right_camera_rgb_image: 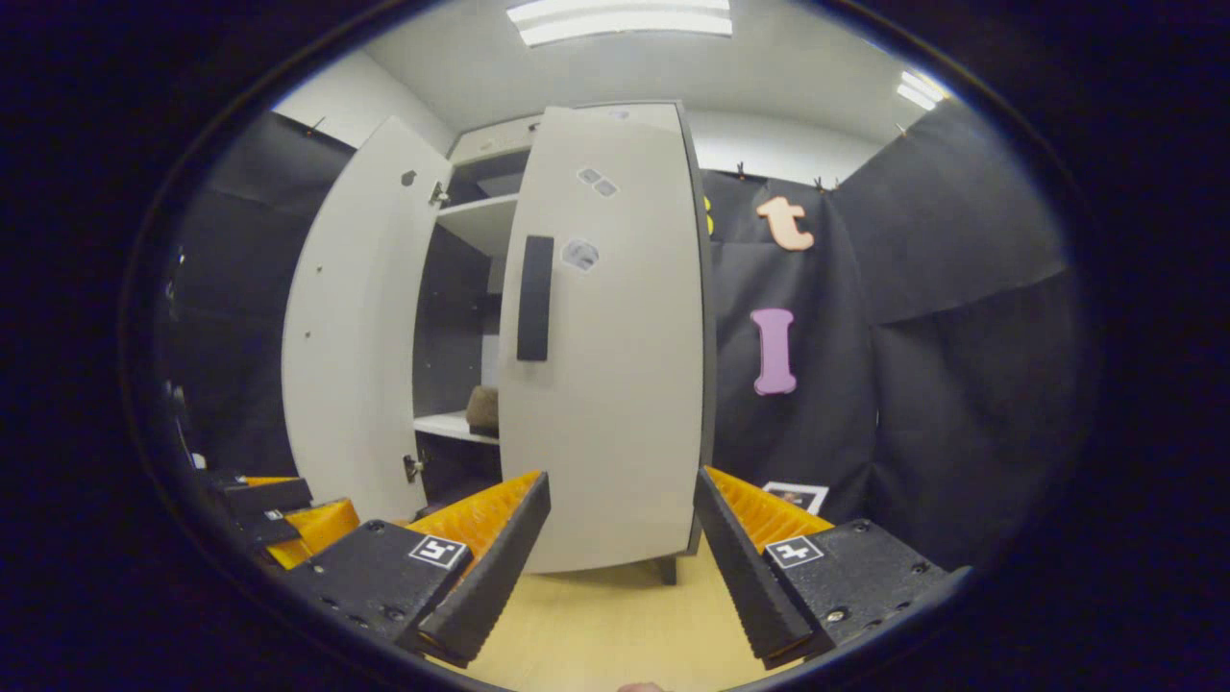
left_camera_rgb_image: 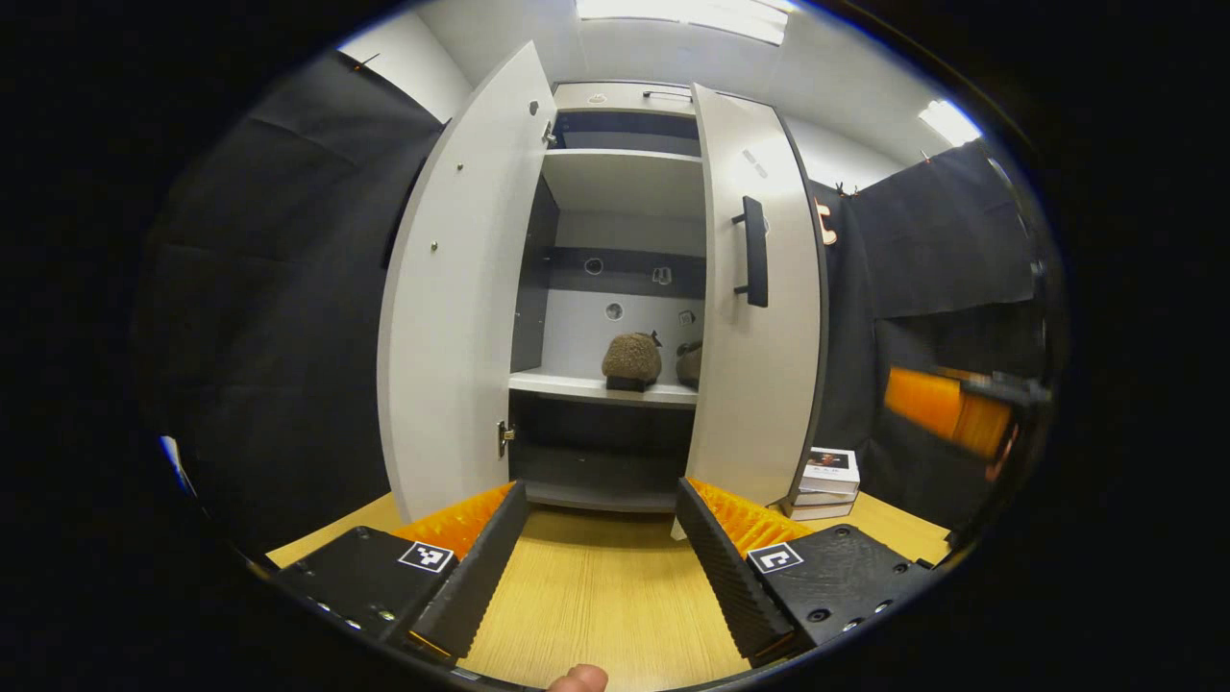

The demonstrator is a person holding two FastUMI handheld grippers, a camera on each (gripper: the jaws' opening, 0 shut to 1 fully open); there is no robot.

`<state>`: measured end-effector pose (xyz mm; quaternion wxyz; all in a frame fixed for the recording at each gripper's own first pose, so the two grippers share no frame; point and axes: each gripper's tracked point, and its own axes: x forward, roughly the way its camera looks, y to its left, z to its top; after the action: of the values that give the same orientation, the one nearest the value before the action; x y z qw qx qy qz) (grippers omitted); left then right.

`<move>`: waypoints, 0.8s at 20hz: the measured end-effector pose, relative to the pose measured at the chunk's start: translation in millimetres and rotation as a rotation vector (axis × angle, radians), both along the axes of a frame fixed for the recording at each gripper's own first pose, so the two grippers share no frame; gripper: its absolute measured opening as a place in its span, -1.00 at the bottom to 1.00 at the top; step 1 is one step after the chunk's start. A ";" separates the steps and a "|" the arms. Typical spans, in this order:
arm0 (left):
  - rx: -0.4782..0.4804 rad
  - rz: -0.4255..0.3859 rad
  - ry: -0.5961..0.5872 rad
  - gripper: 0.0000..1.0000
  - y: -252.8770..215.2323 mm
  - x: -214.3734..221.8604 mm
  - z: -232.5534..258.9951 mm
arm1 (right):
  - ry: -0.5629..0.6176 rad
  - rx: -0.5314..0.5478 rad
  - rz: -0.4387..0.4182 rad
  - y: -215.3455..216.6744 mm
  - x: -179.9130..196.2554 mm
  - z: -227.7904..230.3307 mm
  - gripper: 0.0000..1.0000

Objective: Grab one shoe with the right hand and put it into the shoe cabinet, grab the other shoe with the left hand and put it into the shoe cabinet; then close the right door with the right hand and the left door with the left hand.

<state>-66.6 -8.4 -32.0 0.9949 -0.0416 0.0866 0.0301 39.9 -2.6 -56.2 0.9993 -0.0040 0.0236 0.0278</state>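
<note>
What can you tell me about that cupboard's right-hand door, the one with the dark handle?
The right door is a tall, flat, pale grey panel with a dark edge, looking like smooth laminated board. A dark vertical bar handle sits on its outer face, with a few small sticker marks above. It stands partly open, swung most of the way towards closing, hiding part of one shoe on the shelf. Nothing touches it.

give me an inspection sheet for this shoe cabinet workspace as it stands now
surface: wooden table, bare in front of the cabinet
job's things: two shoes on the middle shelf; left door wide open; right door partly closed, handle facing out
clutter: stacked boxes right of the cabinet
grippers: left tongs open, empty; right tongs open, empty, facing the right door
cables: nothing seen
surroundings: black cloth wall, ceiling lights
</note>
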 end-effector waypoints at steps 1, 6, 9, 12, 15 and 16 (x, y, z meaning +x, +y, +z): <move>-0.007 -0.004 -0.001 0.91 -2.2 0.1 0.9 | 0.034 0.005 -0.007 -2.2 -4.5 -20.1 0.96; -0.009 -0.011 -0.014 0.91 -4.5 1.7 9.3 | 0.092 -0.024 -0.026 -8.2 -13.1 -54.3 0.96; -0.039 0.047 -0.096 0.91 16.8 -0.1 43.2 | 0.094 -0.007 -0.017 -6.1 -11.0 -51.3 0.96; -0.029 0.180 -0.225 0.89 76.3 -2.2 97.7 | 0.092 0.006 -0.015 -3.9 -9.1 -47.2 0.96; 0.006 0.311 -0.321 0.89 152.4 -4.4 146.1 | 0.096 0.014 -0.002 1.3 -6.0 -45.9 0.97; 0.022 0.356 -0.345 0.89 177.1 -3.2 158.2 | 0.092 0.013 0.003 3.3 -5.3 -43.9 0.96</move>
<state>-69.8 168.7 126.2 0.9744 -0.0497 -0.0937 0.1982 34.6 0.8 -100.0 0.9971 0.0040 0.0693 0.0299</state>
